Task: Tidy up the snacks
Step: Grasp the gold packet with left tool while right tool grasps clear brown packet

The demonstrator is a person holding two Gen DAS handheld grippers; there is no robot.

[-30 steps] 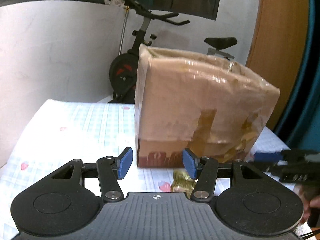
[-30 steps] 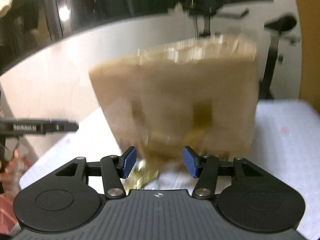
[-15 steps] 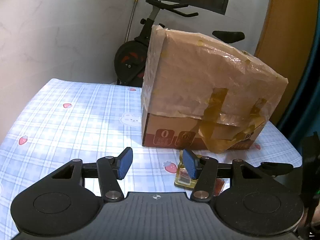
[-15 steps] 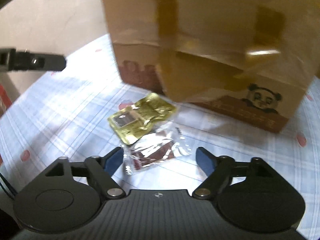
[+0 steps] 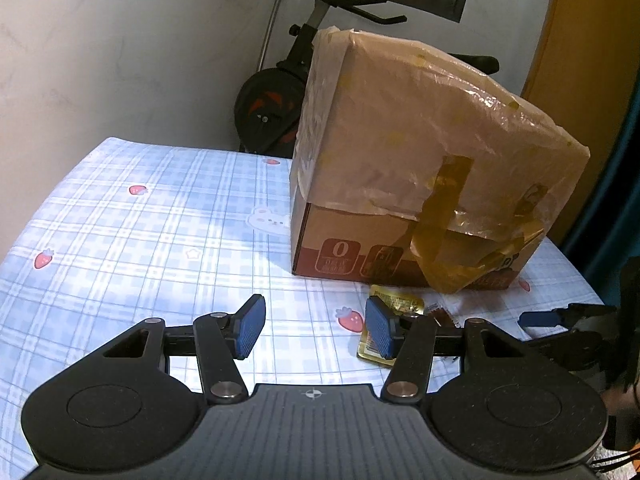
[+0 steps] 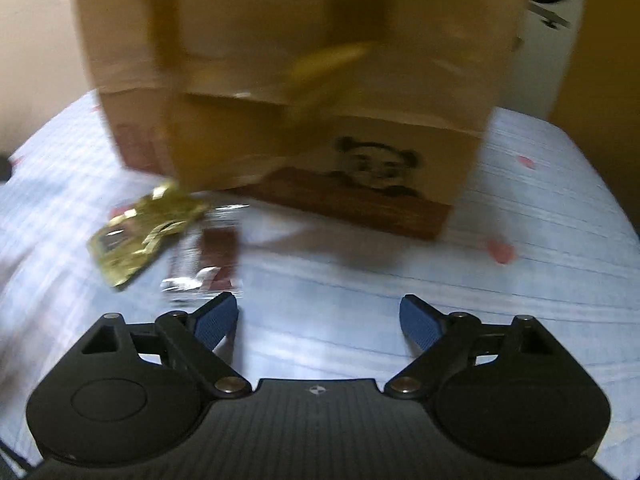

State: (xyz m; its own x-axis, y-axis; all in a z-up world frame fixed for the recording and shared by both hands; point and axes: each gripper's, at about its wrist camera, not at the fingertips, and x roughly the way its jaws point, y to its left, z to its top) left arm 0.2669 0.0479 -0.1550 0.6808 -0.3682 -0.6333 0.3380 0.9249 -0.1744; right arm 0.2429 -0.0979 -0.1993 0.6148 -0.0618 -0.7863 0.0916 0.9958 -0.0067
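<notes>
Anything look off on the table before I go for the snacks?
The cardboard box is patched with torn plastic film and peeling yellow tape. Two snack packets, gold and clear, lie loose on the cloth at its base.

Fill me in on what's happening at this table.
A person works two handheld grippers over a blue plaid tablecloth. A gold snack packet and a clear-wrapped brown snack lie before a taped cardboard box. The right gripper is empty, its jaws closing slightly. The left gripper is open and holds nothing.
</notes>
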